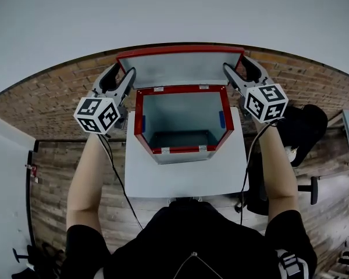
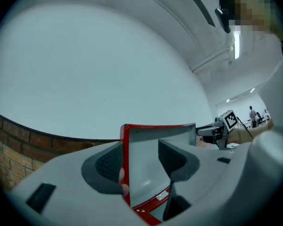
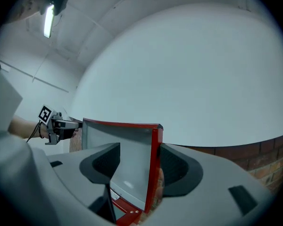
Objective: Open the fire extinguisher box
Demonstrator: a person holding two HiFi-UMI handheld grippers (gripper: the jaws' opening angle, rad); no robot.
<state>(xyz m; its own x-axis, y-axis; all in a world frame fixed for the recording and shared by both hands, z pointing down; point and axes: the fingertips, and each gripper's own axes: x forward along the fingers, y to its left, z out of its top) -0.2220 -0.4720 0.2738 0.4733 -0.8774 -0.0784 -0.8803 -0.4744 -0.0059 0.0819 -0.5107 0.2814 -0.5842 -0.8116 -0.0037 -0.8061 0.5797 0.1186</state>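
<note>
Red-rimmed lid (image 3: 129, 140) inside right claw (image 3: 139, 157)

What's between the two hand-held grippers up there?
The raised red-edged lid, shown in the head view; the left hand-held gripper and right hand-held gripper each straddle one side edge.

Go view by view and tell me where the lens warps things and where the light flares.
Head view: the fisheye bows the brickwork into an arc; light is even, the box sharp. Left gripper view: dark corners, a ceiling lamp blown out, the near fingers slightly soft. Right gripper view: the same vignette, a ceiling lamp glaring upper left.
</note>
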